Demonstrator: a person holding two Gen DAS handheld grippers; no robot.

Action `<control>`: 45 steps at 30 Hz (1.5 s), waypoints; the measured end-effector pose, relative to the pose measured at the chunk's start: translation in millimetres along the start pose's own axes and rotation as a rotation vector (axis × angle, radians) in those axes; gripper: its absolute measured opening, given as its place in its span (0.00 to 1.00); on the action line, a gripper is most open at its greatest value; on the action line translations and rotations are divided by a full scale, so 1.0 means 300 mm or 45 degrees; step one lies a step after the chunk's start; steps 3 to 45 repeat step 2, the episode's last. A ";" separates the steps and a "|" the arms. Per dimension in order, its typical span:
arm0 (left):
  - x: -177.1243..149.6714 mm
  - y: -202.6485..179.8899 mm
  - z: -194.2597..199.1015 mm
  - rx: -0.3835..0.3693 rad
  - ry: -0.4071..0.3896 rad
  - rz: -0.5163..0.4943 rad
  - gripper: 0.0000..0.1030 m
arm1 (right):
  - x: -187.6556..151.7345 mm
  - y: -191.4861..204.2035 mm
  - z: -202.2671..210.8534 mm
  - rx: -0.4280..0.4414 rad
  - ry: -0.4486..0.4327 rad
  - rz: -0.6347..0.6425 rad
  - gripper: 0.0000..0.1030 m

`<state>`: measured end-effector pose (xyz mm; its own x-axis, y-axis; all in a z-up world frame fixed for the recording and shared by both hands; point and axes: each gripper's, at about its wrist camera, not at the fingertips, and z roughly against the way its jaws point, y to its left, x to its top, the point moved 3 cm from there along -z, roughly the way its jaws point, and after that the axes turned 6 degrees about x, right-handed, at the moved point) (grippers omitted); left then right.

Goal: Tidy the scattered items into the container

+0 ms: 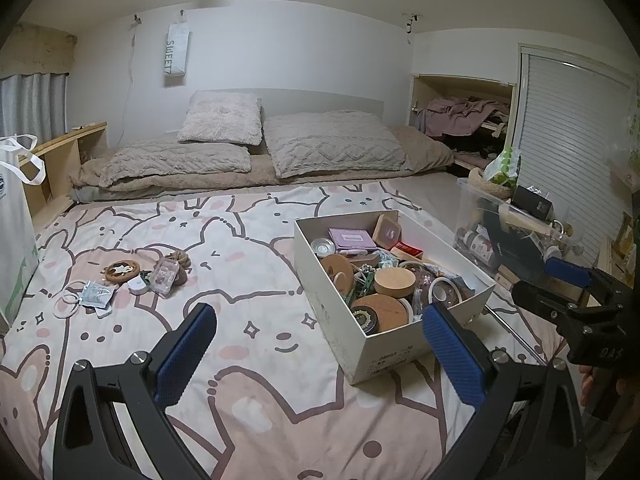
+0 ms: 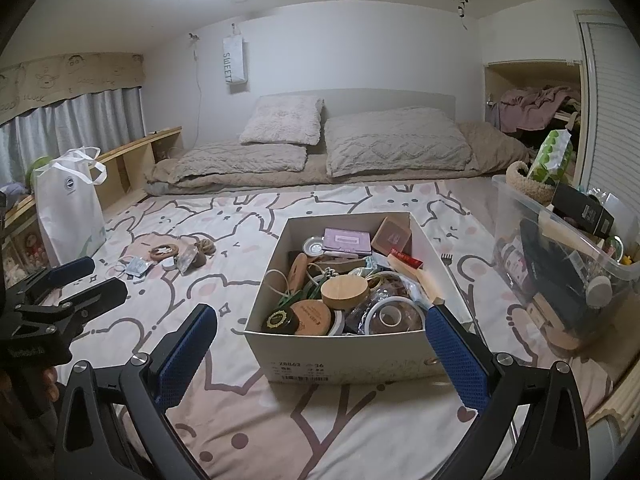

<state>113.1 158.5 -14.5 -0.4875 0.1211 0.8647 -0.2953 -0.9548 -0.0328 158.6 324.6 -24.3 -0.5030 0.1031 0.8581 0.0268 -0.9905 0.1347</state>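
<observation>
Three pillows (image 1: 332, 142), one box (image 2: 340, 354) — both grippers' fingers (image 1: 186, 356) wide, empty.

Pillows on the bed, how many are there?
3. A fluffy square pillow leans on the headboard, upper left. A flat knitted pillow lies under its lower edge. A big knitted pillow lies to the right. More could hide under the blanket.

Left gripper (image 1: 320, 354) jaws spread wide, nothing between the blue pads (image 1: 186, 356), held level and pointing forward. Right gripper (image 2: 320, 354) same: jaws wide apart, empty, pointing forward. Each shows at the edge of the other's view, side by side, apart.
</observation>
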 end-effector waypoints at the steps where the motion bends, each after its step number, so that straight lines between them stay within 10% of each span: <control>1: -0.001 0.000 0.000 0.000 0.000 -0.001 1.00 | -0.002 0.002 -0.001 0.000 0.001 0.000 1.00; 45: -0.006 0.002 0.004 -0.002 0.001 -0.003 1.00 | -0.004 0.003 -0.002 0.000 0.003 0.000 1.00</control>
